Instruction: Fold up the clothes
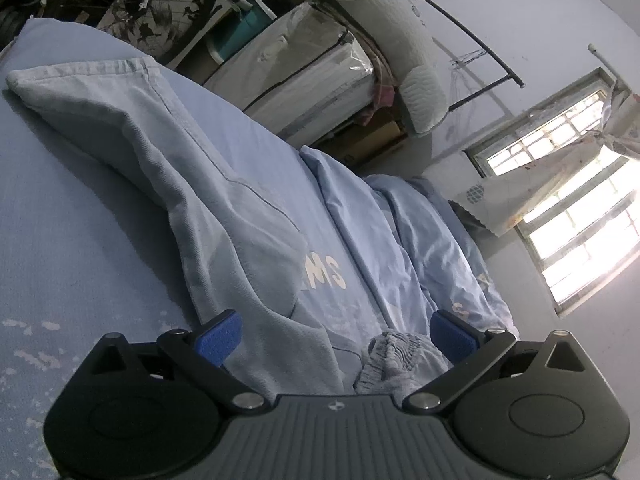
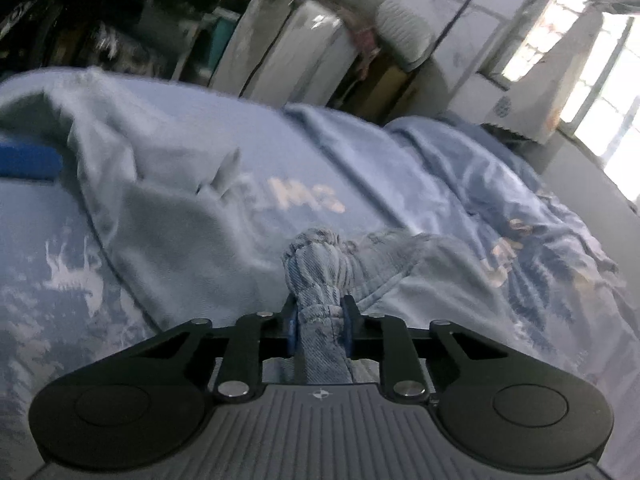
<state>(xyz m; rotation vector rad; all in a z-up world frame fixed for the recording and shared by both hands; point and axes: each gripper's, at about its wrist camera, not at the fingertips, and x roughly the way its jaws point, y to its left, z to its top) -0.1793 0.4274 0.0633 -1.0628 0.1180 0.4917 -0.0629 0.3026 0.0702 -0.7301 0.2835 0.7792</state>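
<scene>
Denim trousers [image 2: 188, 216], pale blue, lie spread on the bed [image 2: 44, 300], whose sheet is blue with white marks. In the right wrist view the right tool [image 2: 320, 320] is closed on the gathered elastic waistband [image 2: 320, 264], which bunches up between its blue pads at 6 o'clock. In the left wrist view the left tool [image 1: 338, 338] has its jaws wide apart and grips nothing; the trousers [image 1: 168, 184] stretch from between the pads toward 10 o'clock, and the waistband [image 1: 394, 354] sits near the right pad [image 1: 454, 338]. Crumpled blue bedding [image 1: 420, 240] lies at 2 o'clock, near the bright window [image 1: 580, 208].
</scene>
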